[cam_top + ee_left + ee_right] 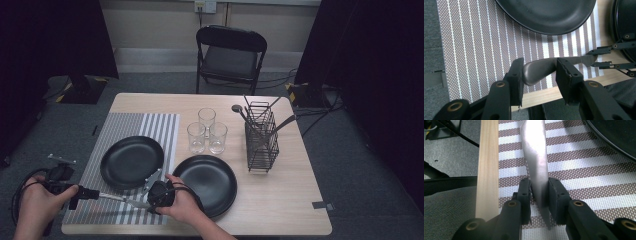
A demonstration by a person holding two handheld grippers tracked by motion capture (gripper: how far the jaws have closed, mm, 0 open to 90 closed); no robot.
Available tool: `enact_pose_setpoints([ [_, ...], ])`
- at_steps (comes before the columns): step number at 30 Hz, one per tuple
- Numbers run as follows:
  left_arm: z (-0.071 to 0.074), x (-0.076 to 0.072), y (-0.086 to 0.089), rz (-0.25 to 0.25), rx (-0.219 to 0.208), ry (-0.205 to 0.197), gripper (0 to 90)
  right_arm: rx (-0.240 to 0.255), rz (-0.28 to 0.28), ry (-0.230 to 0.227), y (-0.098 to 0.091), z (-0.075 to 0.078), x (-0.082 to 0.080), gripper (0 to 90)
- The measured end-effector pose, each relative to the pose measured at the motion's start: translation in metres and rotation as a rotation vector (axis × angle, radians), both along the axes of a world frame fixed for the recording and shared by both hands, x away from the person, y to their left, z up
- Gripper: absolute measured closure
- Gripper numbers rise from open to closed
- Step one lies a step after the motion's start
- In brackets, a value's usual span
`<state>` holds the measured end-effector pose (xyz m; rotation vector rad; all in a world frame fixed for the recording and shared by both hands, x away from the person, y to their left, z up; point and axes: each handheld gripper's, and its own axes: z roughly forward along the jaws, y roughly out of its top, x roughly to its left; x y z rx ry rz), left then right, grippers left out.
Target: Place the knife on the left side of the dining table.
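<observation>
Right gripper clamps knife blade; left gripper jaws straddle handle, pad contact unclear. Plate just beyond, on mat.

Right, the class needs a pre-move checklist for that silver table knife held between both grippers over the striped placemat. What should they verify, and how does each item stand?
1. Right gripper clamped on the silver table knife: ok, pads press the blade.
2. Left gripper gripping the handle: cannot tell; the handle end lies crosswise between its jaws.
3. Knife above the grey-and-white striped woven placemat: ok.
4. Knife apart from the round black plate on the mat: ok.
</observation>
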<state>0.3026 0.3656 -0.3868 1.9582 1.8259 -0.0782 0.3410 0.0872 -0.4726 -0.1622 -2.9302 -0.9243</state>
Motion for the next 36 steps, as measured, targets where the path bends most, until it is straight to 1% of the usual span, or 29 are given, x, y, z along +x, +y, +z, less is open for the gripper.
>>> enact_pose_setpoints([
  [3, -0.0003, -0.0001, 0.0001, -0.001, 0.001, 0.000, 59.1, 0.008, -0.004, -0.002, -0.0004, -0.0005, -0.0003, 73.2],
  [4, -0.0007, -0.0001, 0.0001, 0.003, -0.004, 0.005, 59.0, 0.005, -0.005, -0.001, -0.0006, -0.0005, -0.0005, 73.2],
  [9, -0.0023, 0.0003, 0.0012, 0.001, 0.001, 0.005, 58.8, 0.004, 0.000, -0.005, 0.0000, -0.0007, 0.0000, 73.1],
  [11, -0.0027, 0.0003, 0.0011, 0.001, 0.006, 0.012, 58.6, 0.004, -0.008, 0.005, 0.0002, -0.0009, -0.0003, 72.4],
  [13, -0.0032, 0.0002, 0.0012, 0.002, 0.006, 0.015, 58.5, 0.009, -0.005, 0.002, 0.0006, -0.0015, -0.0002, 72.3],
  [15, -0.0037, 0.0003, 0.0015, 0.000, 0.004, 0.015, 58.4, 0.008, -0.009, 0.021, 0.0007, -0.0016, 0.0006, 72.0],
  [19, -0.0048, 0.0006, 0.0023, 0.000, 0.005, 0.021, 58.3, 0.008, -0.012, 0.029, 0.0012, -0.0022, 0.0014, 71.9],
  [21, -0.0054, 0.0009, 0.0023, 0.002, 0.006, 0.019, 58.2, 0.015, -0.006, 0.021, 0.0016, -0.0029, 0.0016, 72.1],
  [22, -0.0056, 0.0009, 0.0025, 0.001, 0.006, 0.019, 58.1, 0.007, -0.008, 0.017, 0.0017, -0.0025, 0.0009, 72.2],
  [23, -0.0057, 0.0009, 0.0026, 0.000, 0.007, 0.020, 58.1, 0.011, -0.006, 0.013, 0.0019, -0.0028, 0.0008, 72.3],
  [24, -0.0057, 0.0010, 0.0027, -0.001, 0.008, 0.021, 58.1, 0.002, -0.014, 0.017, 0.0019, -0.0023, -0.0002, 72.4],
  [26, -0.0057, 0.0010, 0.0025, 0.001, 0.008, 0.020, 58.0, 0.000, -0.015, 0.015, 0.0022, -0.0022, -0.0008, 72.4],
  [29, -0.0059, 0.0012, 0.0025, 0.000, 0.012, 0.021, 57.9, 0.009, -0.006, 0.001, 0.0023, -0.0028, -0.0006, 72.5],
  [30, -0.0060, 0.0011, 0.0023, 0.006, 0.020, 0.022, 57.8, 0.011, -0.009, 0.001, 0.0023, -0.0030, -0.0007, 72.5],
  [31, -0.0064, 0.0010, 0.0024, 0.008, 0.021, 0.023, 57.8, 0.009, -0.010, 0.000, 0.0021, -0.0030, -0.0009, 72.5],
  [32, -0.0074, 0.0014, 0.0030, 0.001, 0.012, 0.023, 57.7, 0.009, -0.012, -0.001, 0.0021, -0.0031, -0.0010, 72.4],
  [36, -0.0086, 0.0015, 0.0032, 0.006, 0.017, 0.027, 57.4, 0.010, -0.016, 0.001, 0.0023, -0.0034, -0.0013, 72.3],
])
